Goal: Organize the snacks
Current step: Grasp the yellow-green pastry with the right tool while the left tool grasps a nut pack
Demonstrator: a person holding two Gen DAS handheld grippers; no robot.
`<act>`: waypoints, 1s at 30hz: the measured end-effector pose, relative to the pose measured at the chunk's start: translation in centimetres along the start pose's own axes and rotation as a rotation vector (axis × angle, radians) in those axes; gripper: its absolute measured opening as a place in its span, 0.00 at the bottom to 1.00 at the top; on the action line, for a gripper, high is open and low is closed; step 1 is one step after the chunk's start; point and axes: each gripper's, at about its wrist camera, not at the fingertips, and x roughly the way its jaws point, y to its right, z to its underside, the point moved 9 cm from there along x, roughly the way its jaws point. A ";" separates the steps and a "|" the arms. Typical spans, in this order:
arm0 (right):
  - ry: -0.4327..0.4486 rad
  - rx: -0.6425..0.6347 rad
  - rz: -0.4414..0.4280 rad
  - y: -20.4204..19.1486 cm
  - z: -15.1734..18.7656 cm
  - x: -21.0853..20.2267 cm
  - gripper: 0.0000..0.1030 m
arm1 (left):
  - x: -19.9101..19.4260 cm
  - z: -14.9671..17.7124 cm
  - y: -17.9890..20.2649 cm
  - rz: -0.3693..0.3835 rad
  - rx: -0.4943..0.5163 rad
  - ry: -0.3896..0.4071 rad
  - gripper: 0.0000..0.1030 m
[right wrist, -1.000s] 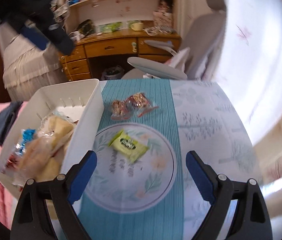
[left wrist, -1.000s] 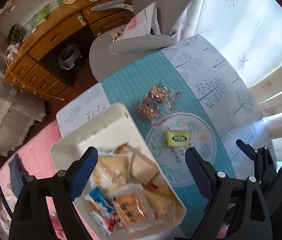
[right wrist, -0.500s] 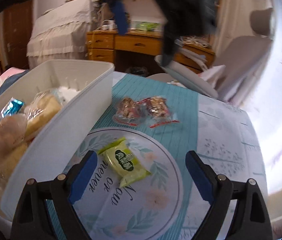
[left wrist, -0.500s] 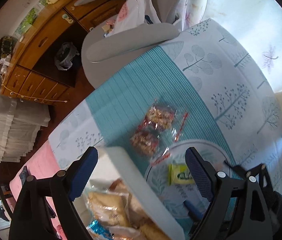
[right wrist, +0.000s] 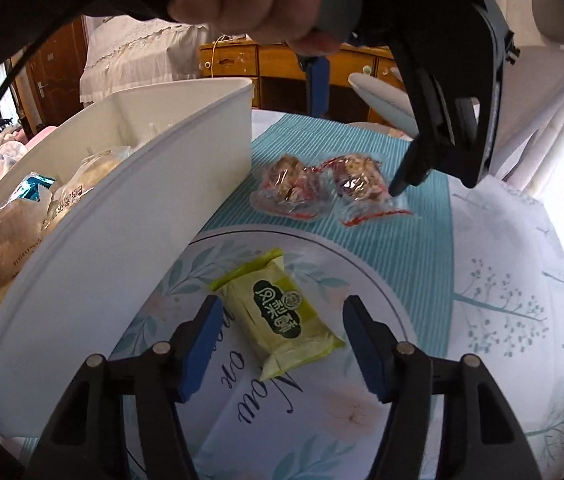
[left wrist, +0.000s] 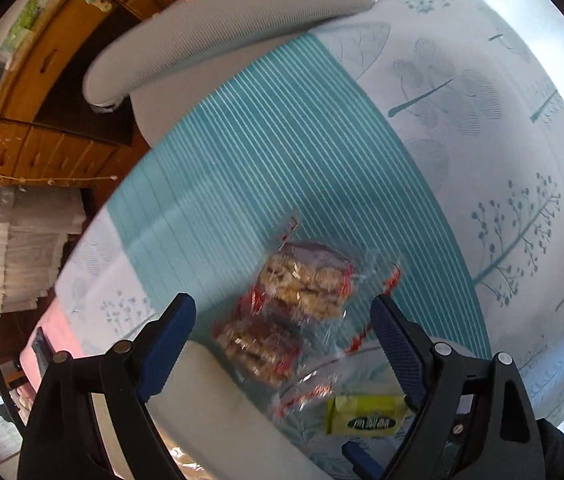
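Observation:
Two clear-wrapped nut snacks [left wrist: 301, 284] [left wrist: 256, 342] lie side by side on the teal table runner [left wrist: 282, 152]; in the right wrist view they are the far one [right wrist: 357, 180] and the near one [right wrist: 287, 184]. My left gripper [left wrist: 282, 320] is open and hovers over them, one finger on each side. It also shows from outside in the right wrist view [right wrist: 357, 120]. A green packet [right wrist: 282, 312] lies on the round floral mat [right wrist: 361, 360]. My right gripper [right wrist: 280, 334] is open, its fingers flanking the green packet [left wrist: 365, 416].
A white bin [right wrist: 130, 208] with several wrapped snacks stands left of the mat, close to my right gripper. A grey chair seat [left wrist: 210, 28] is beyond the table's far edge, with a wooden desk [left wrist: 42, 80] behind it.
My left gripper moved from above the bin forward and down over the two nut snacks. My right gripper moved in low around the green packet and narrowed its opening.

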 end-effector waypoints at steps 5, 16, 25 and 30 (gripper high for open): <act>-0.008 -0.009 -0.001 -0.1 0.4 0.7 0.52 | 1.7 -0.7 0.2 0.026 -0.007 -0.008 0.82; -0.045 -0.030 -0.030 0.0 0.9 0.8 0.43 | 2.5 -1.7 1.0 0.088 -0.059 0.020 0.58; -0.141 -0.028 -0.037 -1.0 0.3 0.9 0.37 | 0.2 -0.4 1.6 0.094 -0.078 0.024 0.50; -0.187 -0.002 -0.043 -1.3 1.3 0.0 0.37 | -2.4 1.7 1.2 0.128 -0.117 0.042 0.50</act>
